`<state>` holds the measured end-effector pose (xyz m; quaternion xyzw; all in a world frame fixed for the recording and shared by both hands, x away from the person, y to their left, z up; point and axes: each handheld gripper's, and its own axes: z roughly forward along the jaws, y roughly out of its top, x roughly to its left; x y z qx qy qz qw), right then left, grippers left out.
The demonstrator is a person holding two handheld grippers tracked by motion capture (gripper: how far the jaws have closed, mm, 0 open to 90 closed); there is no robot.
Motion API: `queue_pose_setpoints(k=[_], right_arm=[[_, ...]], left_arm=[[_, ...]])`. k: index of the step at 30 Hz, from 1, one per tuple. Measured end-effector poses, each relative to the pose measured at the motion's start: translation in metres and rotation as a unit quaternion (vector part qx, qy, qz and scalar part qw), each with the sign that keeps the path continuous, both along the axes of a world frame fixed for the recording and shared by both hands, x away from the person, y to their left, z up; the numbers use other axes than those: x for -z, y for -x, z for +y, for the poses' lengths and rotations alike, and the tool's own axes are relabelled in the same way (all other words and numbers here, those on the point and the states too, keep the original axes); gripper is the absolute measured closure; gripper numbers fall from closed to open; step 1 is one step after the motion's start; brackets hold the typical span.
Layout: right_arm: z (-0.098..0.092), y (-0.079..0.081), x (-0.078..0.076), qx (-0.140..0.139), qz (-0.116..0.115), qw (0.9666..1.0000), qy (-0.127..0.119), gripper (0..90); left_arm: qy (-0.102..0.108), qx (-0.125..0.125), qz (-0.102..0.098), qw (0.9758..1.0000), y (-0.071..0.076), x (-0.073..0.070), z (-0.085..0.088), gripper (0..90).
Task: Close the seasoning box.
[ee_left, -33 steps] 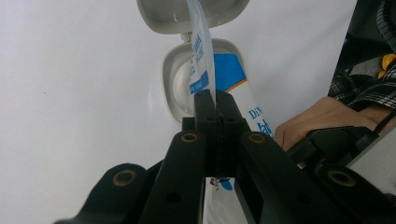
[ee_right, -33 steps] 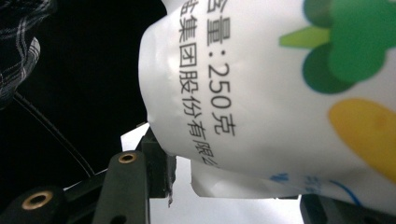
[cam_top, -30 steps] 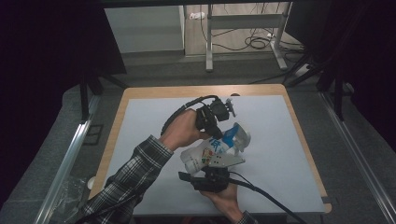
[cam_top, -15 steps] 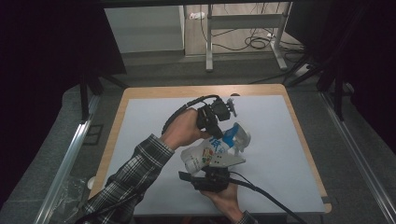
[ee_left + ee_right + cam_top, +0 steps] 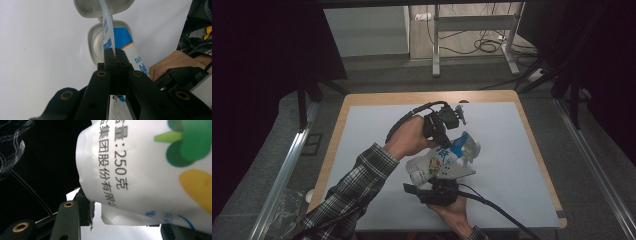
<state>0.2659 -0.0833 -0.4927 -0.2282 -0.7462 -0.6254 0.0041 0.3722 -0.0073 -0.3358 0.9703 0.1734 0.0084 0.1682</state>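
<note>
Left hand-held gripper (image 5: 115, 56) pinches the seal strip (image 5: 107, 30); right hand-held gripper (image 5: 125, 217) clamps the pouch (image 5: 437, 165). The strip, toward twelve o'clock, could snap if jerked.

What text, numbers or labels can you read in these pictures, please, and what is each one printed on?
"量:250克" on the white pouch, in the right gripper view.
"集团股份有限公" beside it on the same pouch, cut off at both ends.
"DEN" on the pouch's blue-and-white face, left gripper view, cut off by the left gripper.
Small blue print on the thin strip pinched in that gripper: too blurred to read.
Blue characters on the pouch in the high view: too small to read.
</note>
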Motion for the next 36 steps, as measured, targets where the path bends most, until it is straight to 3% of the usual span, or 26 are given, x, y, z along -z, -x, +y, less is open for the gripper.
queue_pose_setpoints(k=[36], right_arm=[[-0.0013,0.0011,-0.0035,-0.005,0.001,0.9999,-0.011,52.5]], left_arm=[[-0.005,-0.004,0.003,1.0000,-0.0011,0.0027,-0.0028,90.0]])
